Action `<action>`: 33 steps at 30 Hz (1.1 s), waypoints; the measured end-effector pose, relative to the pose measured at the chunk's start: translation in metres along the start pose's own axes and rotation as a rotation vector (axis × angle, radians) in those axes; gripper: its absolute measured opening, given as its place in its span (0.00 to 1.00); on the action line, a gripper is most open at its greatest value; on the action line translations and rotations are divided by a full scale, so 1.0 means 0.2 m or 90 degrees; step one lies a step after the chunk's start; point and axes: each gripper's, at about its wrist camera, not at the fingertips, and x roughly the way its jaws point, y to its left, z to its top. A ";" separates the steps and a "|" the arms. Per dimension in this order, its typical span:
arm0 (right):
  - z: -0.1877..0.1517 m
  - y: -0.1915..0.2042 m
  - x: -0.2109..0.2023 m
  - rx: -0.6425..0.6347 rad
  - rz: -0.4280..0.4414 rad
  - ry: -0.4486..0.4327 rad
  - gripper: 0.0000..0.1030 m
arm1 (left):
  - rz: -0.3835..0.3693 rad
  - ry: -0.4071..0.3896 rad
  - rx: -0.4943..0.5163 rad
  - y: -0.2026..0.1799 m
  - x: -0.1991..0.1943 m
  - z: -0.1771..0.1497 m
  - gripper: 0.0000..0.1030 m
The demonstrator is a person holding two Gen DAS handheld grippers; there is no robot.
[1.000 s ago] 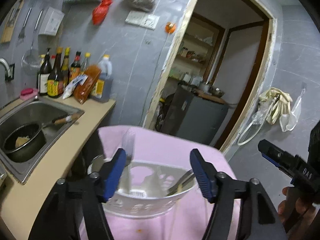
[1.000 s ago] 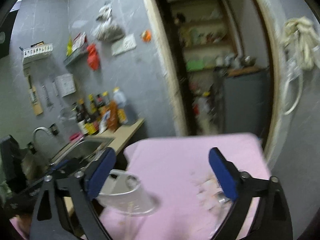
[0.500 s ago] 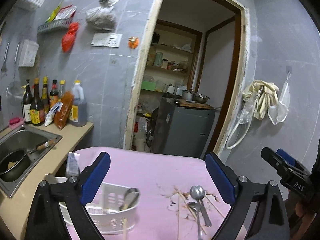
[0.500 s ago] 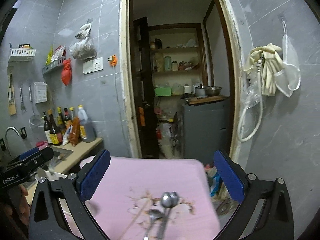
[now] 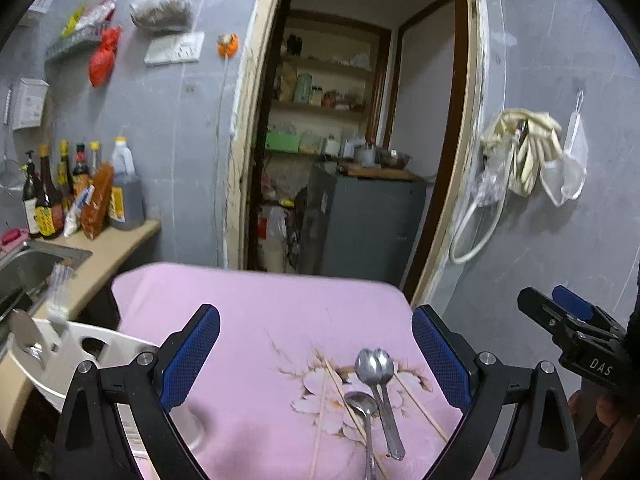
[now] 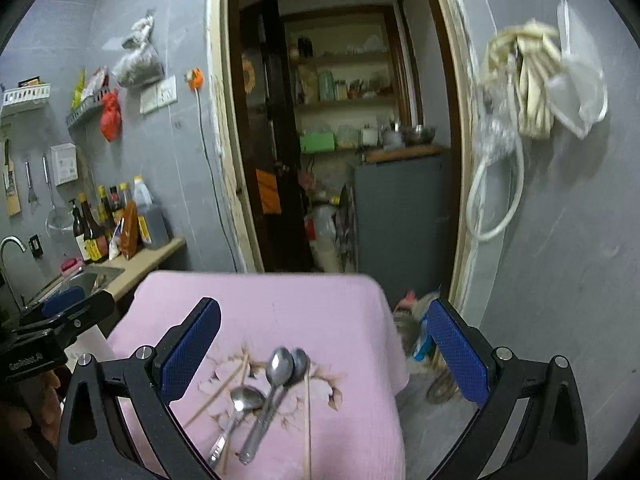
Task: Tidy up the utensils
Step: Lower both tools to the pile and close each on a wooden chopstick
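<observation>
Left tongs [image 5: 316,356] and right tongs [image 6: 324,352], both spread apart and empty, above the pink bench [image 5: 256,308]; three spoons [image 5: 376,368] and chopsticks [image 5: 320,416] lie together on it; white basket [image 5: 72,356] at its left edge.

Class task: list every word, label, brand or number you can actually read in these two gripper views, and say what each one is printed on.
"DAS": white letters on the body of the right gripper, seen from the left wrist view.
White lettering on the left gripper body, right wrist view: too blurred to read.
Labels on the sauce bottles: too small to read.
Sticker on the white utensil basket: unreadable.
</observation>
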 end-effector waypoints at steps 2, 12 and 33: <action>-0.05 -0.04 0.08 0.012 0.010 0.025 0.99 | 0.000 0.023 0.000 -0.01 0.07 -0.03 0.94; -0.28 -0.12 0.47 0.023 0.073 0.168 0.76 | 0.005 0.136 0.001 -0.05 0.38 -0.20 0.81; -0.59 0.08 0.87 -0.038 0.100 0.371 0.26 | 0.014 0.359 0.034 -0.04 0.77 -0.47 0.32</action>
